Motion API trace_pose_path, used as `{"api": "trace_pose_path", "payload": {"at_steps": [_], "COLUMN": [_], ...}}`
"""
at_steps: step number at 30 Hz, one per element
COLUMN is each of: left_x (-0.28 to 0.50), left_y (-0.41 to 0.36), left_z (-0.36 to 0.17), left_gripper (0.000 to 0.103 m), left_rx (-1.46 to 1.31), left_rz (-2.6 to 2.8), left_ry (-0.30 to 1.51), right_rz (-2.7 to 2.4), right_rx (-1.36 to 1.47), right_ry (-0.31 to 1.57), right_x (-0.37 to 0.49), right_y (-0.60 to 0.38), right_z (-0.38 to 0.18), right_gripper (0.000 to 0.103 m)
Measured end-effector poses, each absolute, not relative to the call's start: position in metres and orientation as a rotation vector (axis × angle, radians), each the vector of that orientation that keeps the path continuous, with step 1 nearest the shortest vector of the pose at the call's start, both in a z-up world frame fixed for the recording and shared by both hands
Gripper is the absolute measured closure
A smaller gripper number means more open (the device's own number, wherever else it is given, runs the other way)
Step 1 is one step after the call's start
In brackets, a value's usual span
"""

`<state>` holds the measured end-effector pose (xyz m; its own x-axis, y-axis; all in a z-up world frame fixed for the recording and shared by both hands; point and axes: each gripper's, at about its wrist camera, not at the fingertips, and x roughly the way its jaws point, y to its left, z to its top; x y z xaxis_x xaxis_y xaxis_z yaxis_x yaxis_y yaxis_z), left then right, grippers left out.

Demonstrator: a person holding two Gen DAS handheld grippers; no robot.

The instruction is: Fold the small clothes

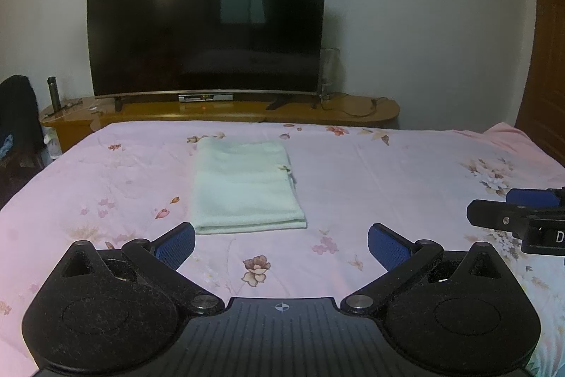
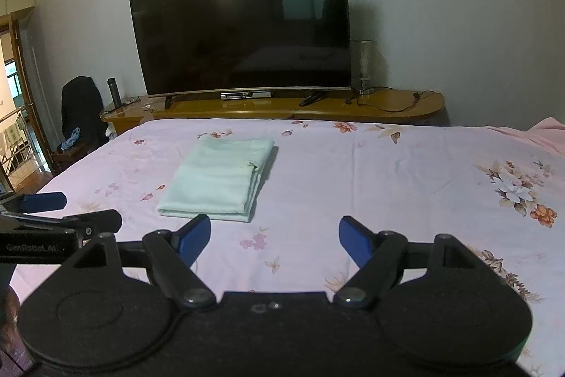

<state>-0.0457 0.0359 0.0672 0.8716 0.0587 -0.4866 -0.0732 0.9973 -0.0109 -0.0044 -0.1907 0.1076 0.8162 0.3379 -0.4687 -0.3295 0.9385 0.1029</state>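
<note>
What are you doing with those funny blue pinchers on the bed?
A person is holding two sets of tongs, one in each hand, to fold small clothes. The left tongs and the right tongs are both open and holding nothing. A pale green cloth lies already folded into a neat rectangle on the pink flowered bedsheet, just ahead of the tongs. Neither one is touching it. Behind the bed, a big dark TV stands on a wooden cabinet.

Right claw [image 1: 522, 218]: cut off by the left wrist view's right edge; only one side is seen.
Left claw [image 2: 53, 214]: cut off by the right wrist view's left edge.
Set-top box [image 2: 245, 95]: display too small to be read.
Folded cloth [image 1: 243, 186]: garment type cannot be told.
</note>
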Motion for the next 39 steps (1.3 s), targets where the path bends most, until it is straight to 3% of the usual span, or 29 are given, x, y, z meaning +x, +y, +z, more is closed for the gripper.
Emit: {"api": "trace_pose_path", "payload": {"at_steps": [39], "left_x": [-0.041], "left_y": [0.036], "left_z": [0.071], "left_gripper": [0.0], "left_rx": [-0.011], "left_rz": [0.042], "left_ry": [0.495], "right_rz": [0.332], "right_rx": [0.017], "right_ry": [0.497], "right_x": [0.001], "right_y": [-0.182], "right_z": [0.112], "right_gripper": [0.023]}}
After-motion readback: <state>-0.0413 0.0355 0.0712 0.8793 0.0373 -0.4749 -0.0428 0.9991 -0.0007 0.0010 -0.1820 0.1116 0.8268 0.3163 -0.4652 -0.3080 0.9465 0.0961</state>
